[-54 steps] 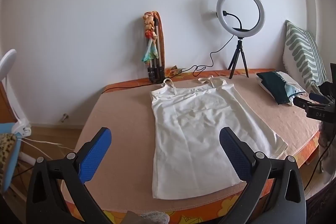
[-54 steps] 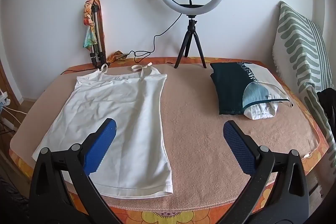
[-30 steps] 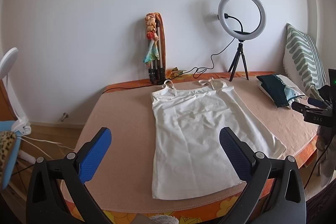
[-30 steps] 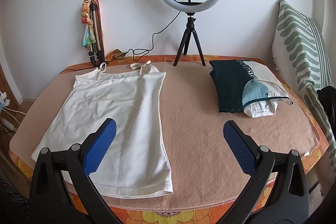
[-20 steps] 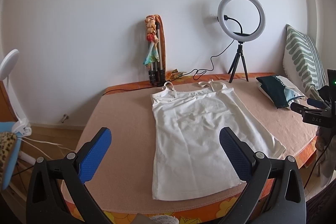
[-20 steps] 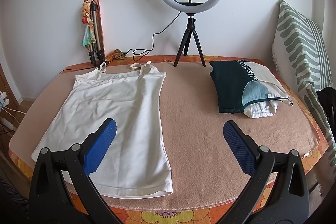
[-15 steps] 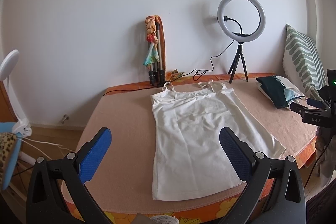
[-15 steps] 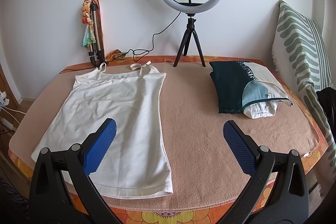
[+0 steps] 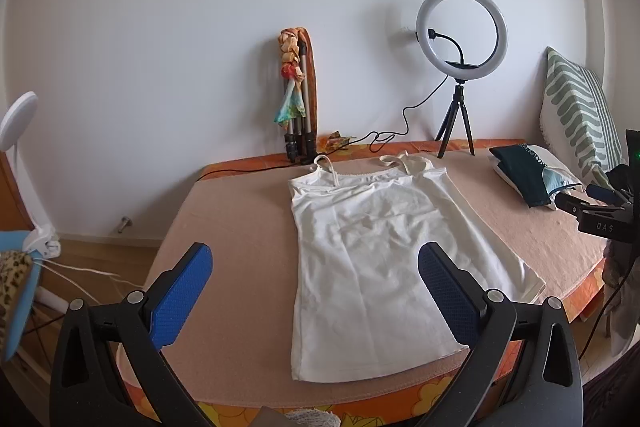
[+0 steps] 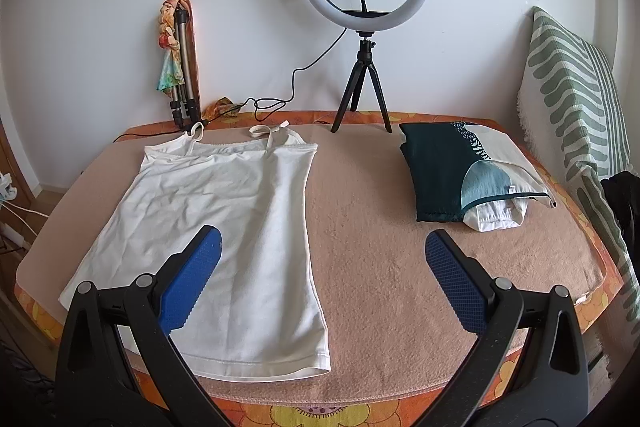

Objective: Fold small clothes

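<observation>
A white strappy top lies flat and unfolded on the tan cloth-covered table, straps toward the wall, hem toward me. It also shows in the right wrist view. My left gripper is open and empty, held above the near table edge in front of the hem. My right gripper is open and empty, held above the near edge just right of the top. The right gripper also shows at the right edge of the left wrist view.
A pile of folded dark green and white clothes lies at the back right. A ring light on a tripod and a folded tripod stand by the wall. A striped cushion leans at the right.
Both grippers have drifted slightly back and up; the view of the table shifted a little. The top has not moved and both grippers stay open.
</observation>
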A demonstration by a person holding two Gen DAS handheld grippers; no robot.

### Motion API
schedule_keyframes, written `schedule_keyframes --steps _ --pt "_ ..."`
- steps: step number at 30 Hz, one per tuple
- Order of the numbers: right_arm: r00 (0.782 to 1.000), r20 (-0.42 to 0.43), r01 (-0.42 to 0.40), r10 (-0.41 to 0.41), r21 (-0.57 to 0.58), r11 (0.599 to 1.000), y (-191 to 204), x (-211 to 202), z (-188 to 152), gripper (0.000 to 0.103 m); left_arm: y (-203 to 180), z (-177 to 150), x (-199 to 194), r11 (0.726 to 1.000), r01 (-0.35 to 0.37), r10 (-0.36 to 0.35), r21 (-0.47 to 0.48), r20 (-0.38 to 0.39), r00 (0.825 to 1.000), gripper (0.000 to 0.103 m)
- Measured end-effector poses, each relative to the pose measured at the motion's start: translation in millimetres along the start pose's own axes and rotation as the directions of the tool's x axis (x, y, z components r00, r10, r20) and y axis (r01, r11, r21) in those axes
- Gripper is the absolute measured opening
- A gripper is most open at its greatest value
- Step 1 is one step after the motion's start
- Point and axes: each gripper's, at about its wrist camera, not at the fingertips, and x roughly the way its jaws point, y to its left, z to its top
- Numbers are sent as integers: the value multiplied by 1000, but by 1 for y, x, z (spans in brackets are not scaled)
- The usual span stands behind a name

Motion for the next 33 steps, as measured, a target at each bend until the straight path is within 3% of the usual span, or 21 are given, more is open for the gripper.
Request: schedule_keyframes --steps 33 --pt "1000 23 8 -8 -12 1000 6 -6 10 103 2 -4 4 1000 0 -1 -3 -11 1000 102"
